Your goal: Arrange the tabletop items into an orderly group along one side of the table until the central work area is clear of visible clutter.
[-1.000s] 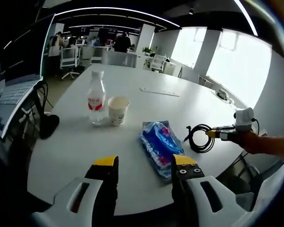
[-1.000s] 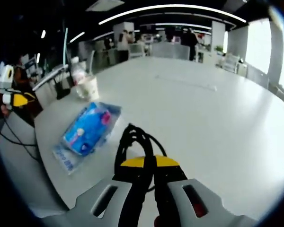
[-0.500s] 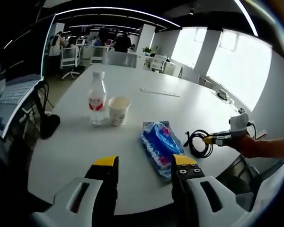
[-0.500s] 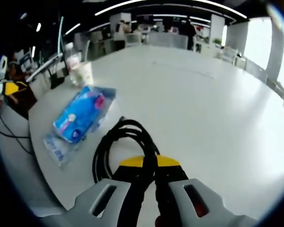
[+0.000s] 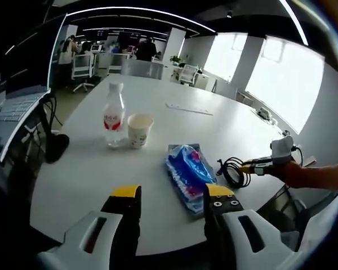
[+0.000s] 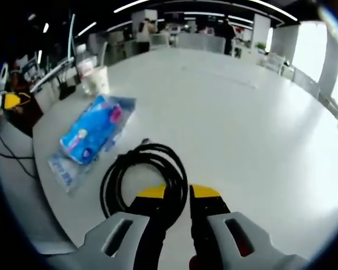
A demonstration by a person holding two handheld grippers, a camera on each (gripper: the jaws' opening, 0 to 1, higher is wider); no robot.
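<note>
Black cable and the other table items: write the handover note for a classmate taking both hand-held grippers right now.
Right hand-held gripper: jaws parted around the coiled black cable, which lies on the white table; no firm grip evident.
Left hand-held gripper: open, empty, hovering over the near table edge.
Blue packet lies beside the cable; paper cup and water bottle stand together further along.
Done: items roughly lined up near one edge.
Left: withdraw from the cable, tighten spacing if wanted.

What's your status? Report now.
Right gripper open astride coiled black cable, cable down on white table. Left gripper open, empty. Blue plastic packet beside coil.
</note>
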